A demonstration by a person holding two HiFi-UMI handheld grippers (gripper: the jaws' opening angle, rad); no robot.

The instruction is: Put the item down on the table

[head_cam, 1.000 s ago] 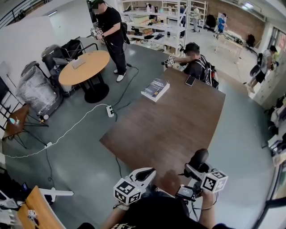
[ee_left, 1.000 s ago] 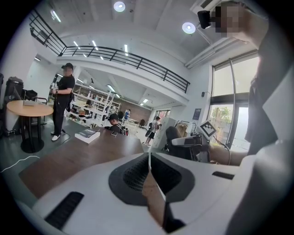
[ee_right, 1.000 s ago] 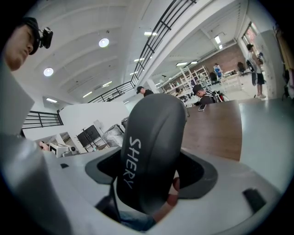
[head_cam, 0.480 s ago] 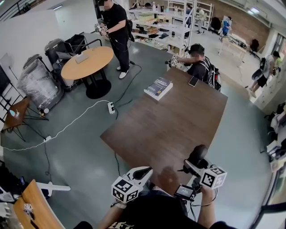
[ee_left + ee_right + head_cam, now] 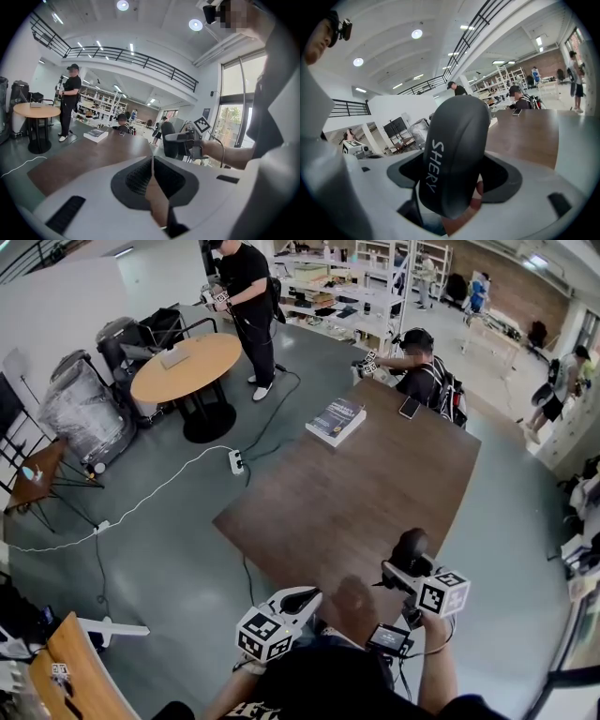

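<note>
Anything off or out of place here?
Nothing spilled or broken. Only oddities: the book sits right at the table's far corner, and a white cable trails loose across the floor.

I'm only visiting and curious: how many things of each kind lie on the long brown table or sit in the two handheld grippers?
Thick blue-covered book on the long brown wooden table: 1
Dark flat phone on the table: 1
Dark grey rounded item marked SHERY, between the right gripper fingers: 1
Things in the shut left gripper: 0
Total: 3
</note>
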